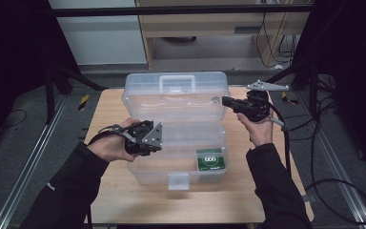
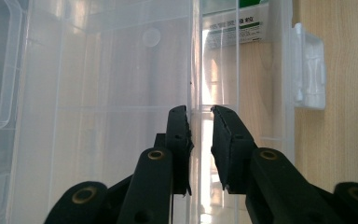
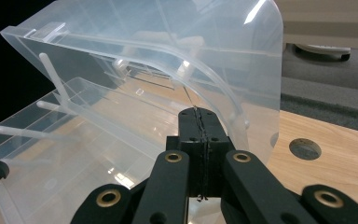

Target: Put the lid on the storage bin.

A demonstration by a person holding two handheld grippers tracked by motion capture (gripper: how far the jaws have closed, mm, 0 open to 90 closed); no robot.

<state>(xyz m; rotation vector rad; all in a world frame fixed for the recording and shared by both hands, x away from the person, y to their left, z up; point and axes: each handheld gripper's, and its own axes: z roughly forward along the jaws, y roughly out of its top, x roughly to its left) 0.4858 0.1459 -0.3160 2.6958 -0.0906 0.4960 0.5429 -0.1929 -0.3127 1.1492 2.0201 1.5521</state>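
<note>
The green packet [image 1: 211, 159] in the clear box [image 1: 147, 171] has white print (maybe "000"?), honestly too blurry to read properly

Light wooden table [image 1: 109, 191], clear plastic box [image 1: 176, 174] open on it.

Black tongs [image 3: 200, 135] pressed together at the clear box's raised lid [image 3: 177, 51] — wooden table [image 3: 335, 154] beyond

A pale wooden worktop [image 1: 119, 191] sits mid-room on grey carpeted floor [image 1: 24, 157]. At twelve o'clock stands a light wood cabinet [image 1: 209, 24], a white panel [image 1: 95, 38] beside it at eleven. Black cables [image 1: 333, 186] (loosely looped) trail at four o'clock; surroundings are dim.
</note>
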